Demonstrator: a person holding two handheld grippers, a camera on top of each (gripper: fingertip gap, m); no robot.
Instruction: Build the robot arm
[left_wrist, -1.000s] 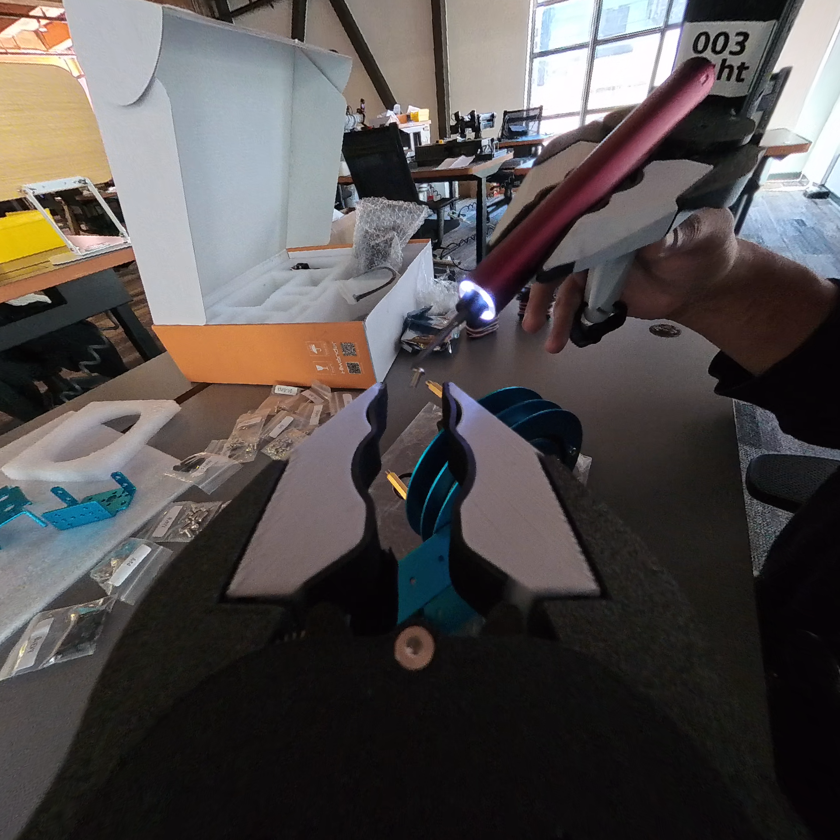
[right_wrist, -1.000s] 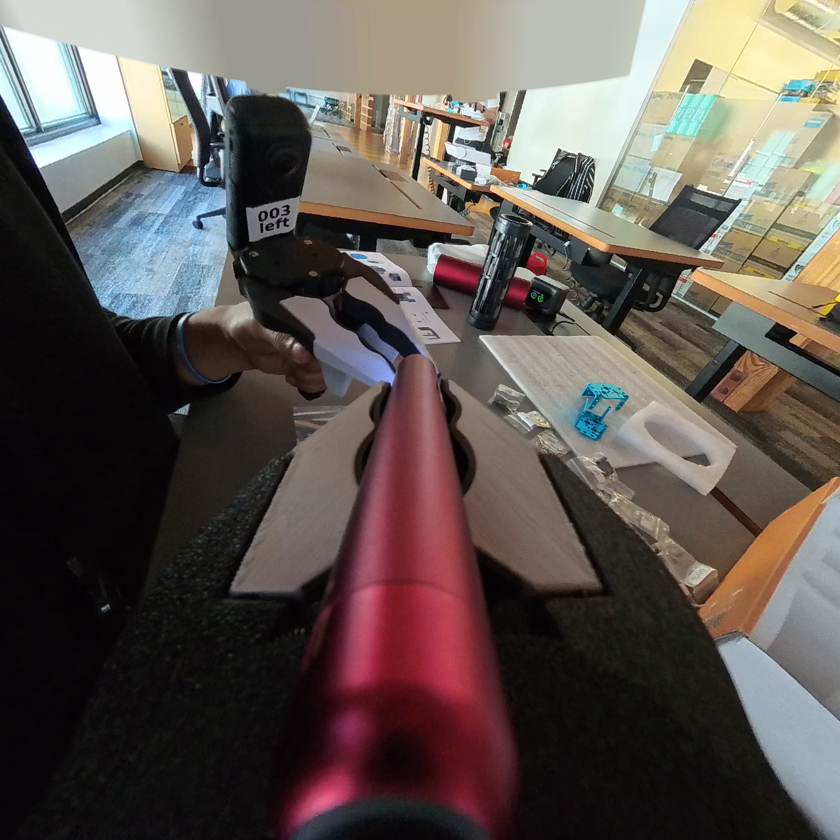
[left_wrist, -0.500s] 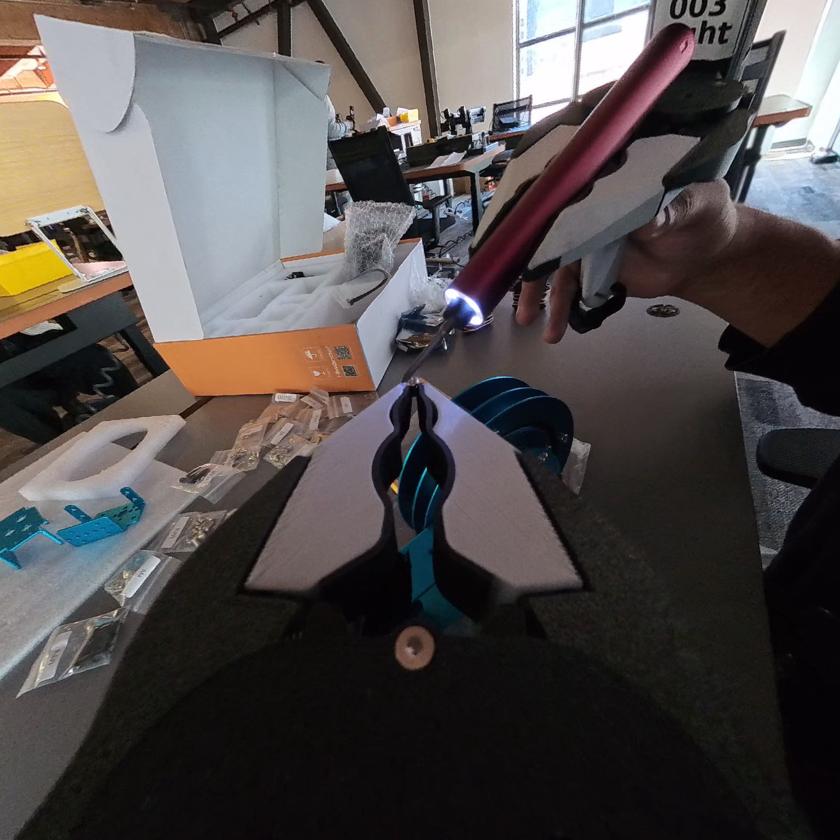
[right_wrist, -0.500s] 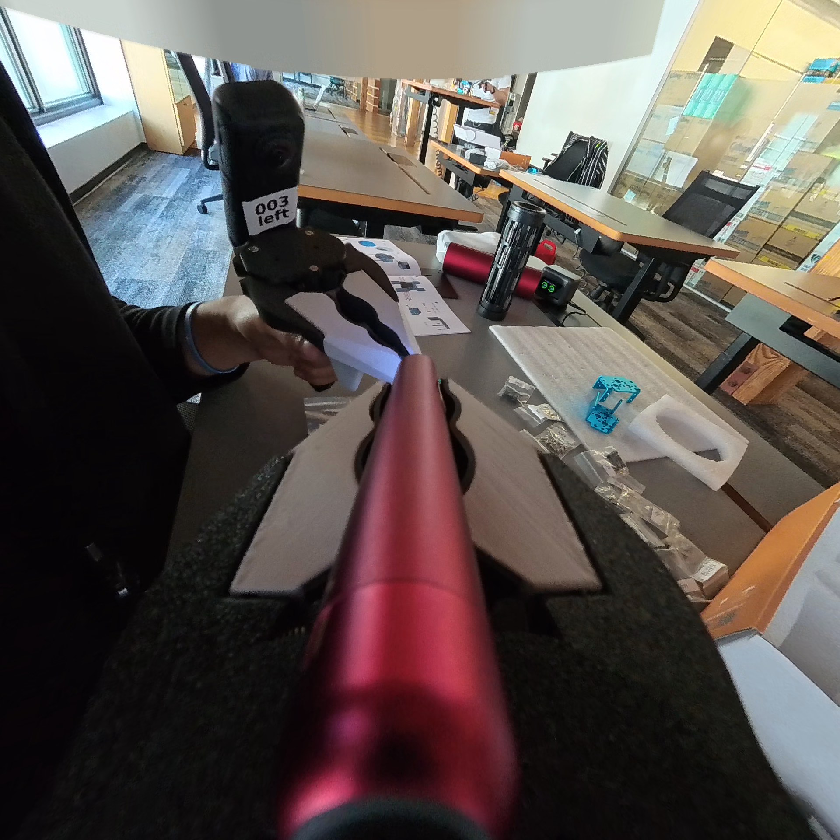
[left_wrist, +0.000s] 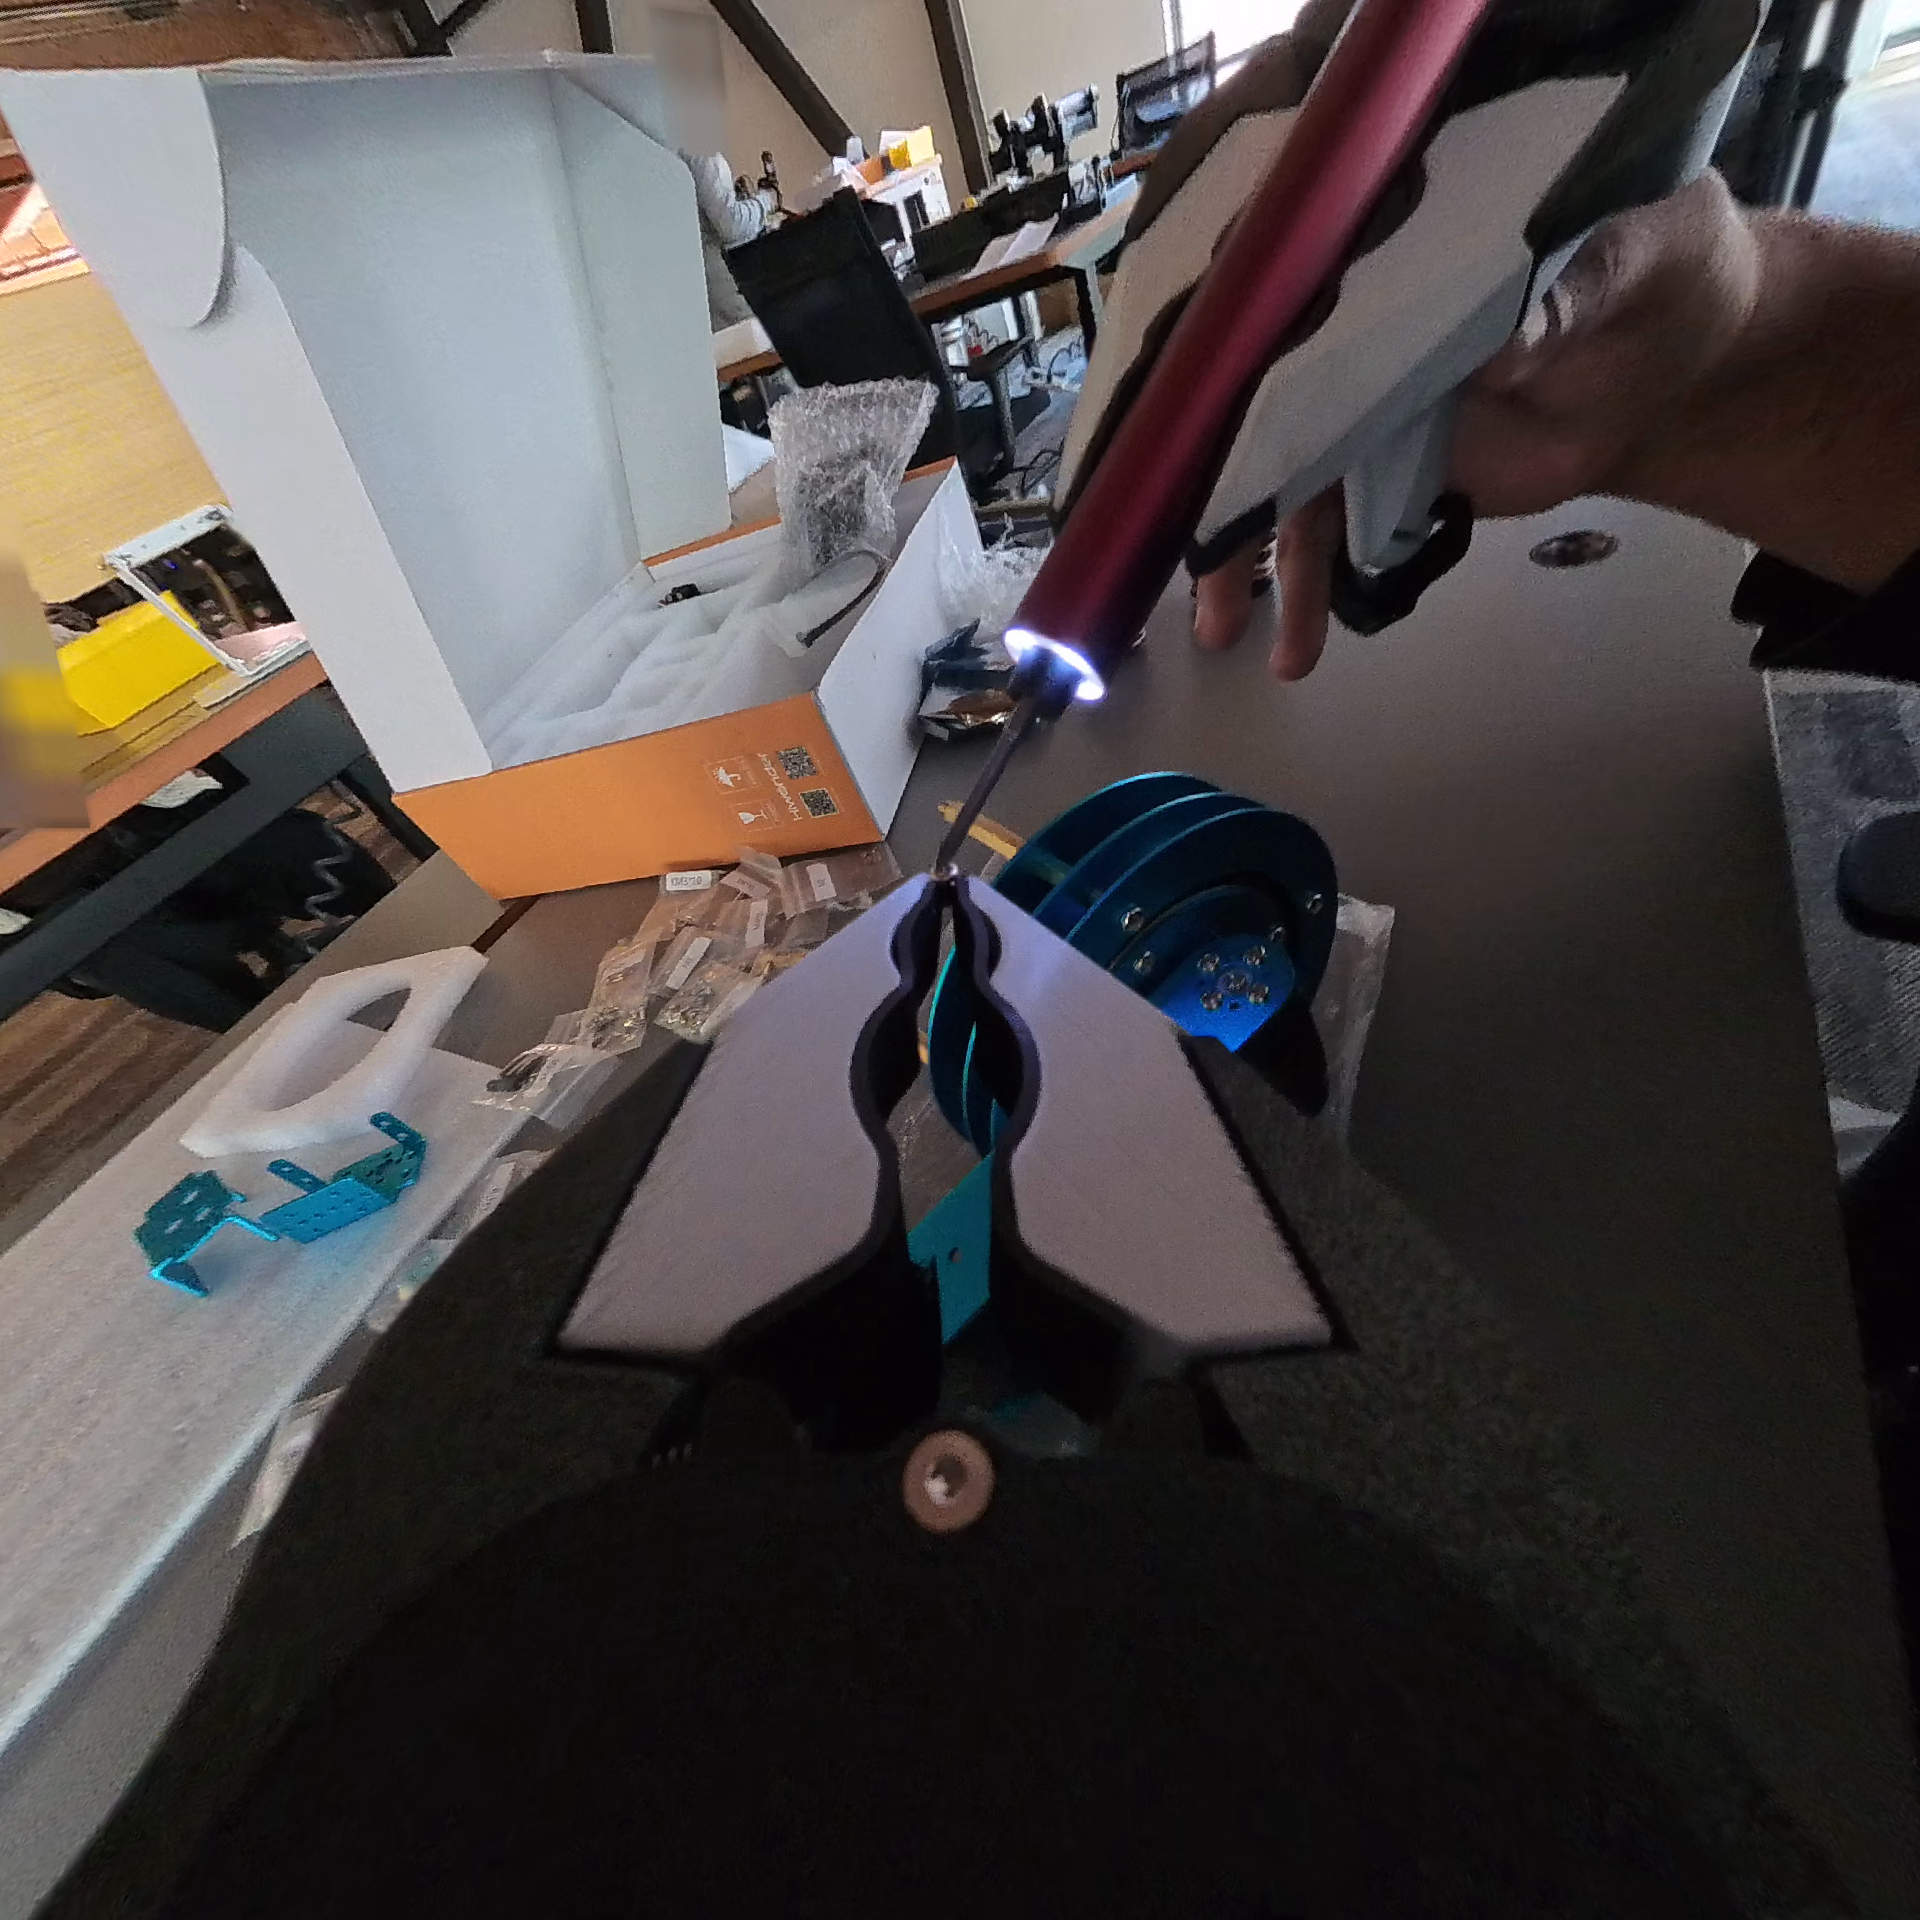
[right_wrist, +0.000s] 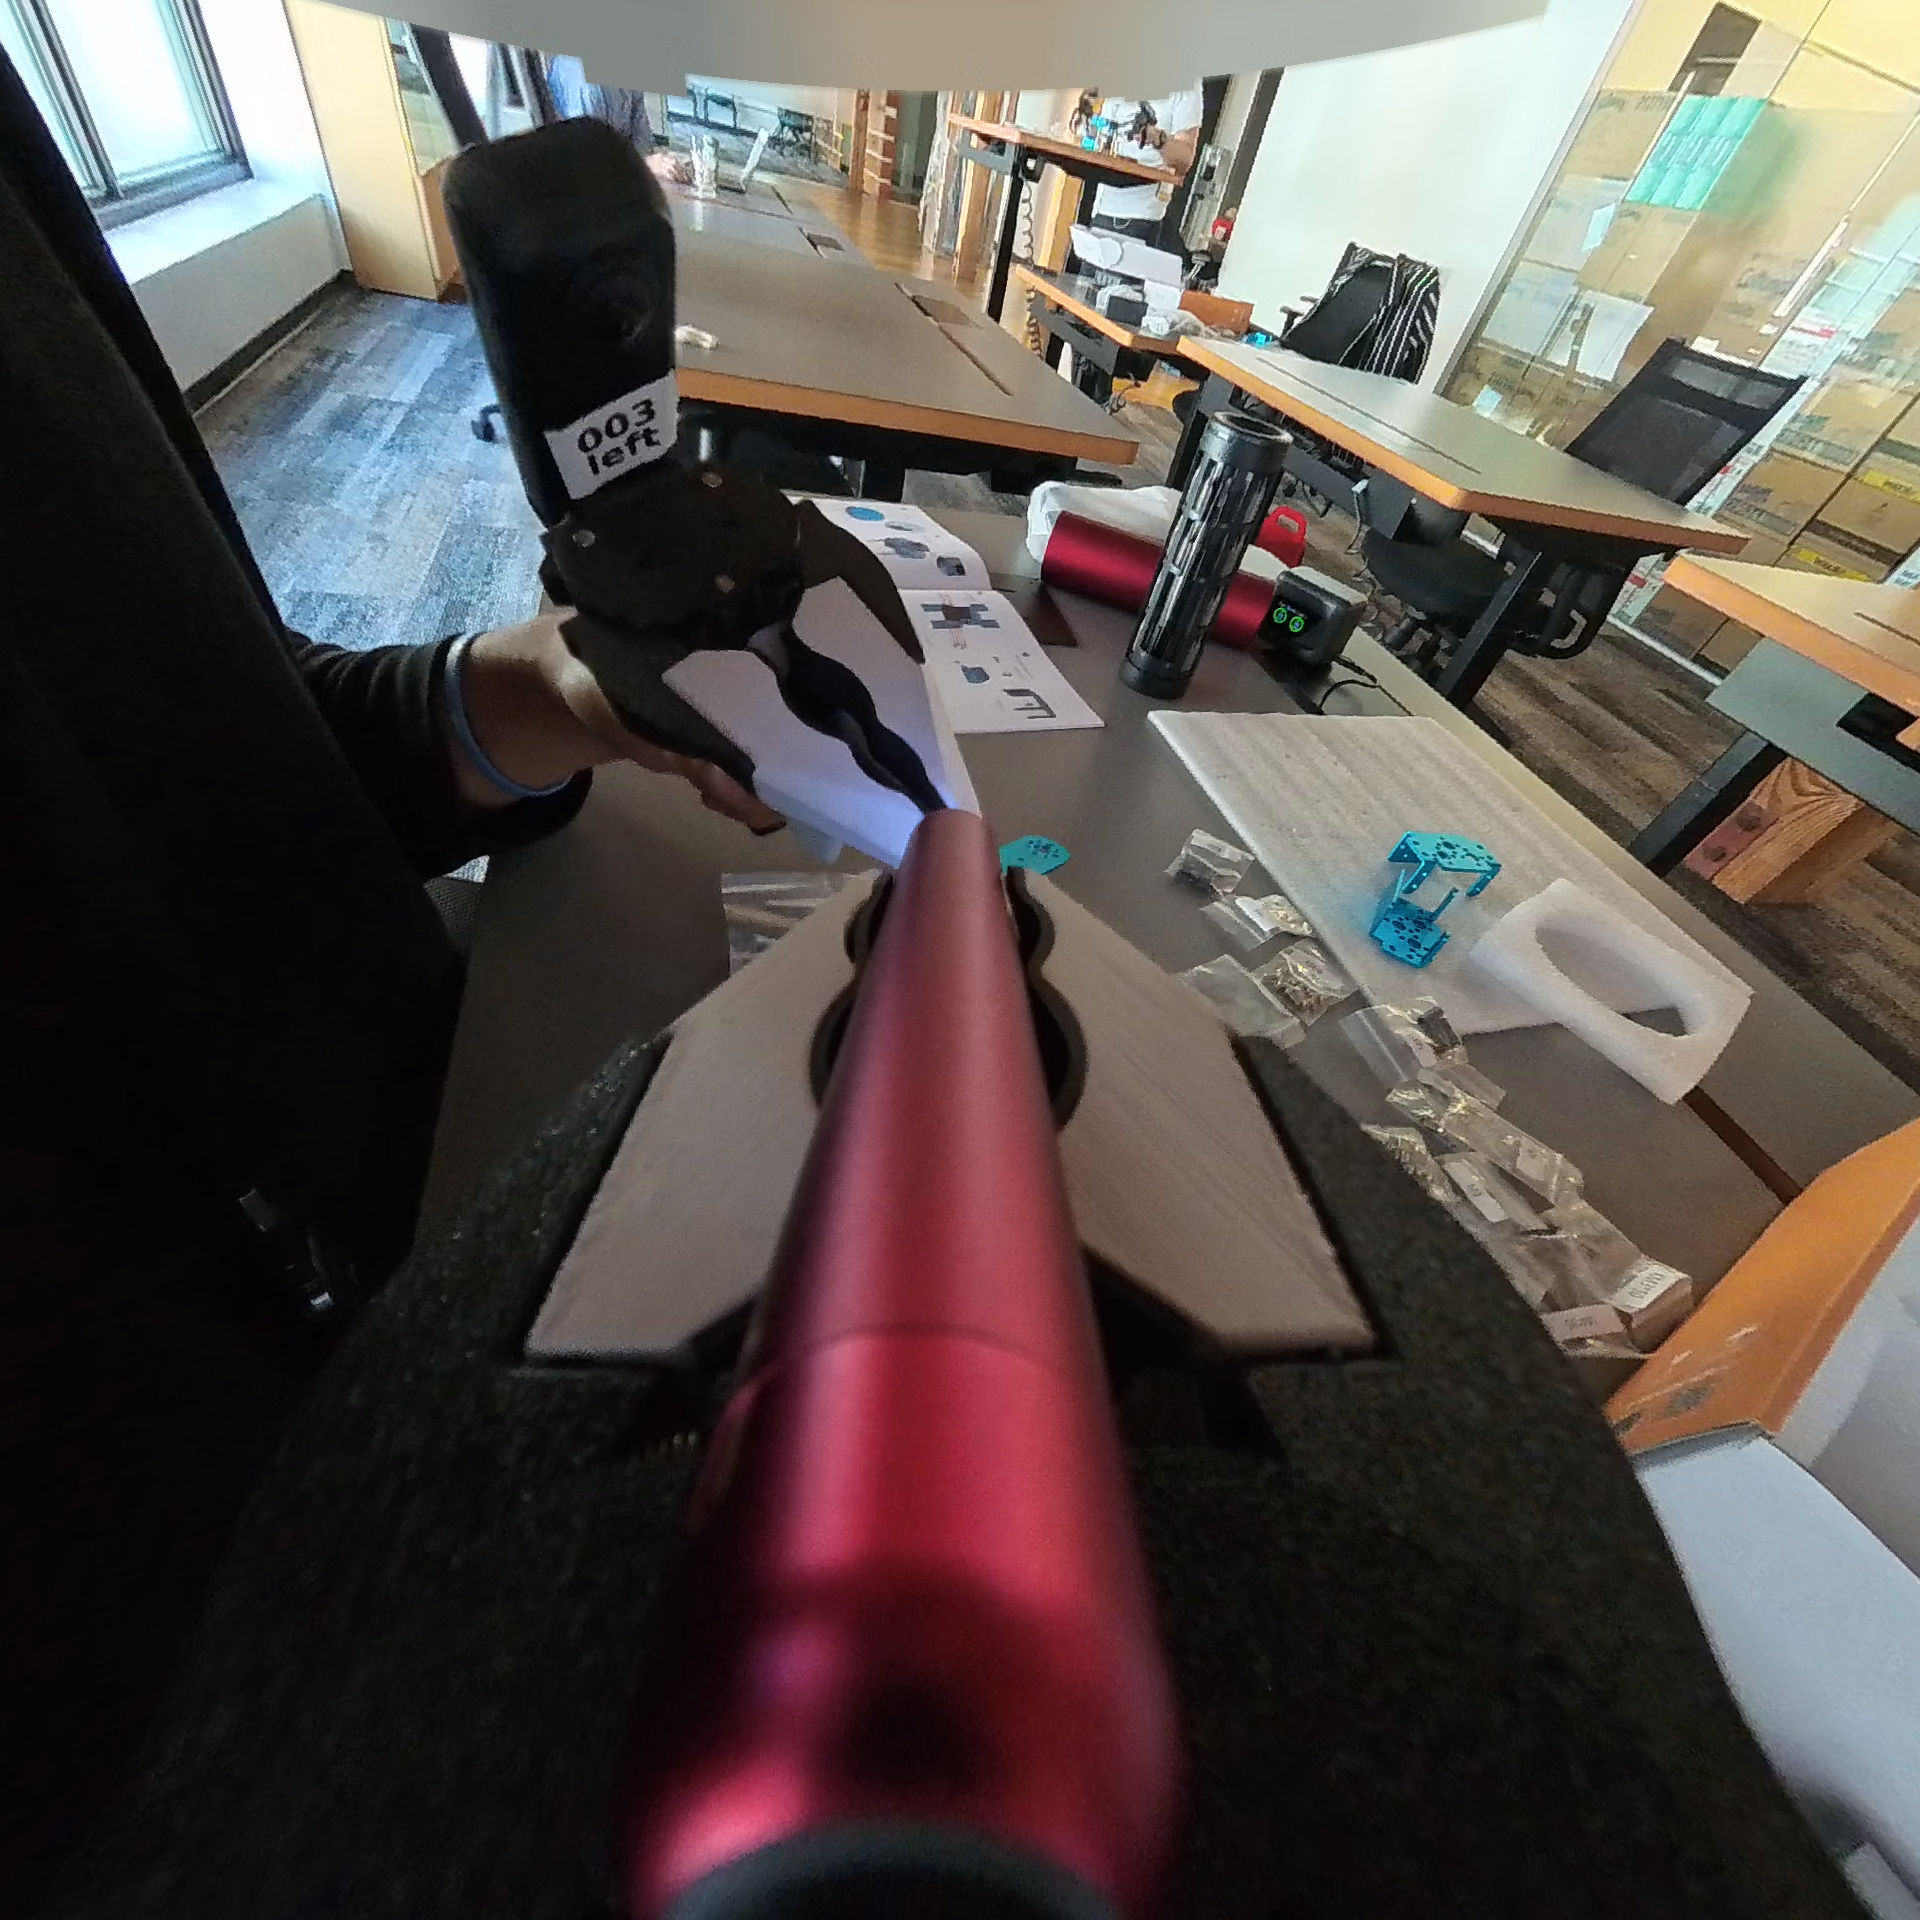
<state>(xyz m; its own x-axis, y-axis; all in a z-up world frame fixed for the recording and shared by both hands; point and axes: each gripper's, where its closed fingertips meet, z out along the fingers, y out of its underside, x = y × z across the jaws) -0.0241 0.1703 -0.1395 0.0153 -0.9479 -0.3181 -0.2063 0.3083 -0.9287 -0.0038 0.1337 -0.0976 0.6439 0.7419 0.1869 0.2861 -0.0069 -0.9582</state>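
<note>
Screwdriver (left_wrist: 1226, 343), a red electric one, sits along the groove of the right tongs (right_wrist: 951, 914), which pinch its body so that it points straight out ahead. Its tip ring glows white, lighting the spot where the thin bit (left_wrist: 977, 790) points. The bit reaches down to the very tip of the left tongs (left_wrist: 943, 896). Those tongs are pressed together, and they seem to pinch something tiny there, maybe a screw, but it is too small to tell. Holding it high probably lets the bit meet it easily. Just behind the left tongs stands a blue wheel part (left_wrist: 1174, 935) on the dark worktop (left_wrist: 1558, 935). Small bags of screws (left_wrist: 717, 966), blue brackets (left_wrist: 291, 1205), white foam (left_wrist: 343, 1049) and an open orange and white box (left_wrist: 623, 790) lie close by, within easy reach.
</note>
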